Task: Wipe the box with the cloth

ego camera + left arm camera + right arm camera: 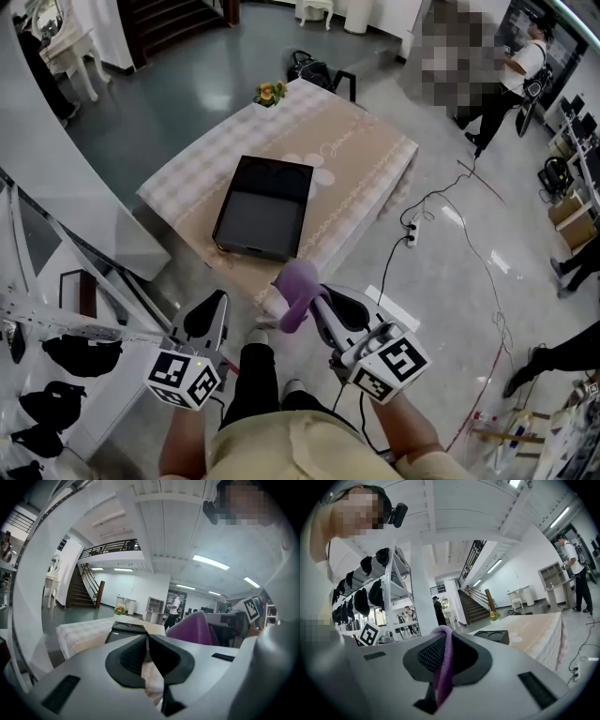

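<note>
Head view shows a low table [366, 159] under a beige patterned cover, with the flat black box [262, 208] lying near its middle, closer to the near edge. Short of that edge and clear of the box, the right gripper [317, 302] has its jaws clamped on the purple cloth [298, 291], which droops from them, while the left gripper [208, 317] alongside has its jaws pressed together with nothing between. A small flower pot [270, 92] stands at the table's far corner.
</note>
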Tool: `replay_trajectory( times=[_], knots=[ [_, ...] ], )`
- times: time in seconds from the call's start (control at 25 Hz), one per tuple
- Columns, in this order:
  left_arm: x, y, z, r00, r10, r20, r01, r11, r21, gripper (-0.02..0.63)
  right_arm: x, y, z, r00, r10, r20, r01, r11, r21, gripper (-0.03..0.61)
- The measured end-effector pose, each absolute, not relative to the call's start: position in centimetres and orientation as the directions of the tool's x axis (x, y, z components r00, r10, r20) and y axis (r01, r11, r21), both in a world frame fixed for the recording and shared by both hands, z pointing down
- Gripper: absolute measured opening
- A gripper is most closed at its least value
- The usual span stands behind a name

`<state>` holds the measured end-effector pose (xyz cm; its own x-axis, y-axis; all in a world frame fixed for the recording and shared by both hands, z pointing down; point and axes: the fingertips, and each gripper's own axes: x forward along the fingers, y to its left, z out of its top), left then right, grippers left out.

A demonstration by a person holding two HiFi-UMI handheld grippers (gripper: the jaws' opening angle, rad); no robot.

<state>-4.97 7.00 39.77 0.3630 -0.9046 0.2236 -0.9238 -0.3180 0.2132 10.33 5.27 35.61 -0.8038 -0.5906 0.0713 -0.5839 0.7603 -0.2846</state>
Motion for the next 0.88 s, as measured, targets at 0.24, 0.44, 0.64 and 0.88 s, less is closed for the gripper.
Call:
replay_trajectory(
  times=[0.24, 0.44, 0.64, 0.88],
  knots=[
    [-7.3, 1.5, 40.3, 0.405, -0.883, 0.235, -0.908, -0.361, 0.211, 0.061, 8.2, 0.4, 34.1, -0.767, -0.639, 0.061, -0.633, 0.737, -0.238, 0.048],
    [-10.0, -2.9, 41.6, 0.442, -0.856, 0.268, -0.892, -0.391, 0.225, 0.15, 6.1, -4.6, 33.8, -0.729, -0.681, 0.075, -0.679, 0.704, -0.207, 0.046],
    [-12.0, -5.8, 43.7, 0.48, -0.821, 0.309, -0.874, -0.417, 0.25, 0.183, 3.6, -8.5, 33.7, -0.708, -0.701, 0.084, -0.703, 0.688, -0.179, 0.048],
    [-12.4, -7.5, 46.2, 0.548, -0.758, 0.354, -0.836, -0.48, 0.267, 0.193, 1.0, -12.6, 33.8, -0.689, -0.719, 0.094, -0.724, 0.675, -0.138, 0.048]
  ],
)
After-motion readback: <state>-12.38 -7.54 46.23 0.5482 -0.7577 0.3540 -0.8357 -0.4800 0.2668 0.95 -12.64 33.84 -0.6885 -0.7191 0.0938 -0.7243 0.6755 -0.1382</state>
